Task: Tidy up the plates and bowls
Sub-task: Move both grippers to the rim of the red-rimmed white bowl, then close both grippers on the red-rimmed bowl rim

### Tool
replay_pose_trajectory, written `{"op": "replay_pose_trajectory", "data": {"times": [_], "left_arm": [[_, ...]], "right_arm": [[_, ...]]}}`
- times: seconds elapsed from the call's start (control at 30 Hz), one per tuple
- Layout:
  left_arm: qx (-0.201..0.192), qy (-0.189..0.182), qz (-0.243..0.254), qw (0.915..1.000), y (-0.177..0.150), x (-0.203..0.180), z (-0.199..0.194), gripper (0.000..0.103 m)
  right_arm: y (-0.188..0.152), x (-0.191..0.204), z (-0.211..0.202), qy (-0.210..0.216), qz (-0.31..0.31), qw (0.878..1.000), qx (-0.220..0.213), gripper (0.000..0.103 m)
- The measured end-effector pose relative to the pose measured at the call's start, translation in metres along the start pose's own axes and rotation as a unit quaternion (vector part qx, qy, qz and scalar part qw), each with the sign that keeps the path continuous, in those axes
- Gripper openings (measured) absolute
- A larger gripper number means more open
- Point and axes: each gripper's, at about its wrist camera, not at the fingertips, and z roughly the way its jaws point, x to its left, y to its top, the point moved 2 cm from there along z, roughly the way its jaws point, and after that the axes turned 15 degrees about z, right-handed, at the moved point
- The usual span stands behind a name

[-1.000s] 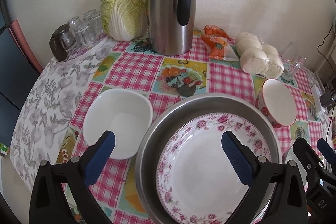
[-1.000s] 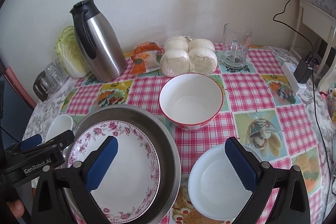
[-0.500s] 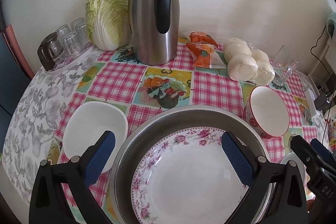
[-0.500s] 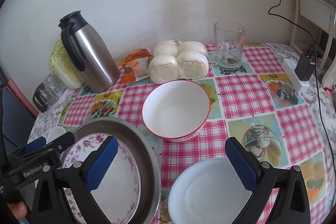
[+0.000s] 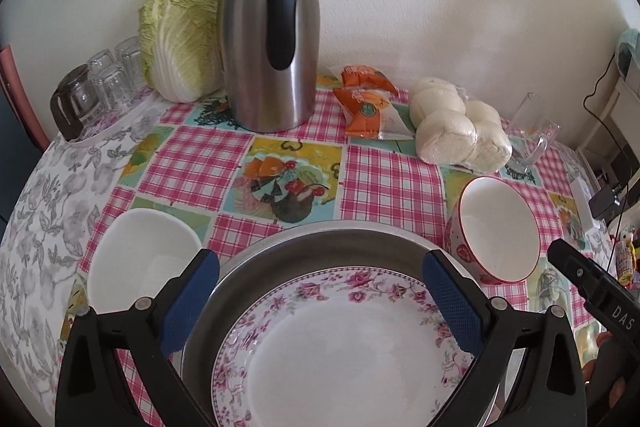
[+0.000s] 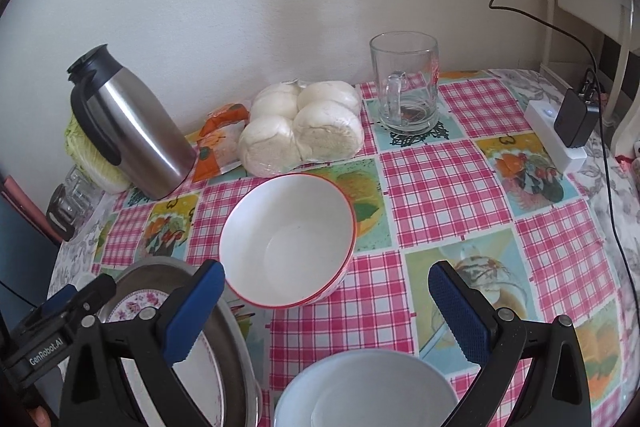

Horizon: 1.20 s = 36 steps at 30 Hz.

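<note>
Checked tablecloth (image 6: 448, 187) against a pale wall. Right gripper (image 6: 326, 311): jaws wide apart, holding nothing. The red-rimmed bowl (image 6: 286, 239) lies directly ahead between its fingers, nearer than to the left gripper (image 5: 320, 303), equally wide and empty above the floral plate (image 5: 340, 347).

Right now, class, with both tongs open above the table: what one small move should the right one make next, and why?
Probably lower the right tongs forward onto the near rim of the red-rimmed bowl. It sits empty and alone just ahead of them, beside the metal basin already holding the floral plate, so it seems the likeliest piece to stack next.
</note>
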Motion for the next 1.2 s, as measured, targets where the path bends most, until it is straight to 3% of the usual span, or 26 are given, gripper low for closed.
{"op": "replay_pose_trajectory", "data": {"times": [0.1, 0.37, 0.67, 1.1, 1.2], "left_arm": [[0.008, 0.006, 0.011, 0.9999, 0.012, -0.002, 0.003, 0.101], [0.055, -0.026, 0.056, 0.9966, 0.045, -0.019, 0.023, 0.101], [0.096, -0.047, 0.021, 0.9941, 0.072, -0.040, 0.048, 0.101], [0.128, -0.044, 0.039, 0.9900, 0.079, -0.084, 0.087, 0.099], [0.141, -0.056, 0.036, 0.9879, 0.076, -0.089, 0.097, 0.082]], "right_arm": [[0.004, -0.002, 0.007, -0.004, -0.001, 1.000, 0.004, 0.103], [0.014, -0.014, 0.029, -0.033, 0.020, 0.999, 0.019, 0.103], [0.014, -0.017, 0.057, -0.047, 0.025, 0.998, 0.033, 0.102], [0.010, -0.034, 0.075, -0.025, 0.057, 0.996, 0.060, 0.068], [0.012, -0.041, 0.075, -0.011, 0.072, 0.995, 0.062, 0.064]]}}
